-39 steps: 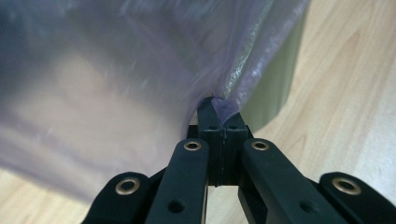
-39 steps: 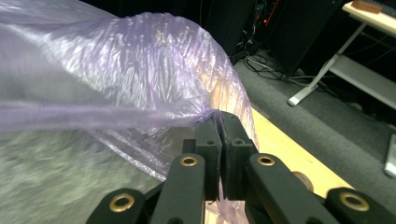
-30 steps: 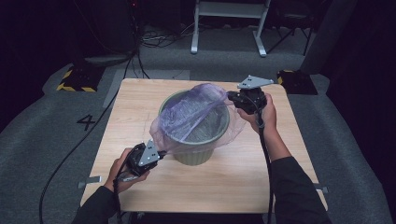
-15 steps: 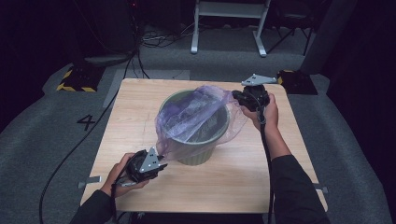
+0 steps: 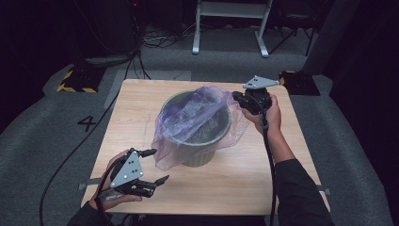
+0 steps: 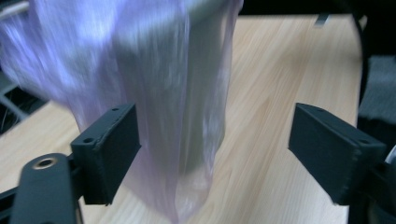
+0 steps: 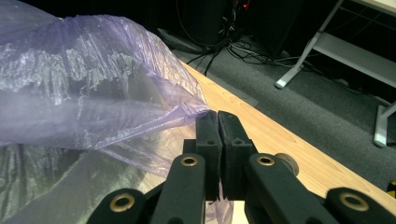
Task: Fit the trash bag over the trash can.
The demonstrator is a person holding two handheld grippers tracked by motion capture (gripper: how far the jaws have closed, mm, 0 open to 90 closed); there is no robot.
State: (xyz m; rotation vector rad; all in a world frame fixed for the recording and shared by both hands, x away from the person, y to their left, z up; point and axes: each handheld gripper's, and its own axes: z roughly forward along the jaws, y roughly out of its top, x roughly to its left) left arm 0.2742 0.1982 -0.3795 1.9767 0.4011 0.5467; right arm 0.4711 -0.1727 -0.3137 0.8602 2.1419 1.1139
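Observation:
A green bin stands mid-table on the wooden table, with a thin purple plastic bag draped over its mouth and down its near side. My right gripper is at the bin's right rim, shut on the bag's edge; its pads pinch the film. Near the table's front left corner my left gripper has just been opening and stands open. In the left gripper view the loose bag hangs between and beyond the wide jaws, and neither pad presses on it.
Beyond the table's far edge a white metal frame stands among cables on the grey floor. A black-and-yellow striped block lies far left, a dark box far right. A "4" is marked on the floor.
My left gripper's jaws opened and let go of the bag's corner. The hand drew back toward the table's front edge and rose. The bag's near side now hangs loose. The right gripper held still.

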